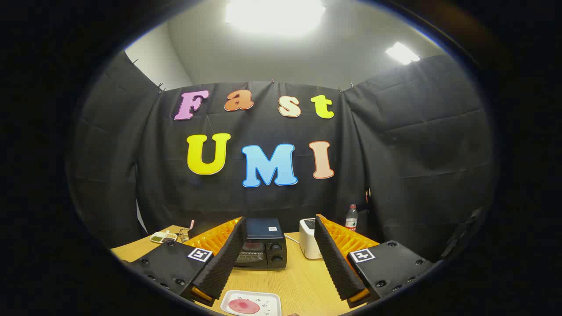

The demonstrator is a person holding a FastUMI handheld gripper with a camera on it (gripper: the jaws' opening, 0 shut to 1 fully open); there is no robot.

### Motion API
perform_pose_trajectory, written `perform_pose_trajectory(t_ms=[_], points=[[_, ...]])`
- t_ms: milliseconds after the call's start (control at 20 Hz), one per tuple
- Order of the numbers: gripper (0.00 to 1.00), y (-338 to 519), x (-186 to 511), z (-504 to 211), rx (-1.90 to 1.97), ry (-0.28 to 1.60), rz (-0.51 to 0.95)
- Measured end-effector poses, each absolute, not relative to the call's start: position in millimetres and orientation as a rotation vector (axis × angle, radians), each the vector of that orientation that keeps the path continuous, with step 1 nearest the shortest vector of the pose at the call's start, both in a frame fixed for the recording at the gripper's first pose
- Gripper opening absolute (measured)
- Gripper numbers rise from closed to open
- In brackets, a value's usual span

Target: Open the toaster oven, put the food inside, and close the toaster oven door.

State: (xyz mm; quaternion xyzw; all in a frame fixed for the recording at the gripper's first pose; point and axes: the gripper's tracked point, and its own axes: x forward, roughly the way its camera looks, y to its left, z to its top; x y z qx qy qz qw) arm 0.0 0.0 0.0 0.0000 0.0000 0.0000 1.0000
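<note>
On table (303, 281), toaster oven (262, 243) beyond parted fingers (221, 259)

Wooden table (303, 281) carries toaster oven (262, 243), white toaster (308, 239), plate (251, 303) (pink food), bottle (351, 218).

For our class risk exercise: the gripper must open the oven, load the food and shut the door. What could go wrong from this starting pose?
1. The oven door is shut; the open gripper may push the oven back instead.
2. The white toaster stands close beside it and could get bumped.
3. The food on the tray lies beneath the fingers, easily knocked.
</note>
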Motion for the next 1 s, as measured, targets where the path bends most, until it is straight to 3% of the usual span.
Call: perform_pose_trajectory(t_ms=[1000], points=[[0.98, 20, 32, 7, 0.002, -0.006, 0.038]])
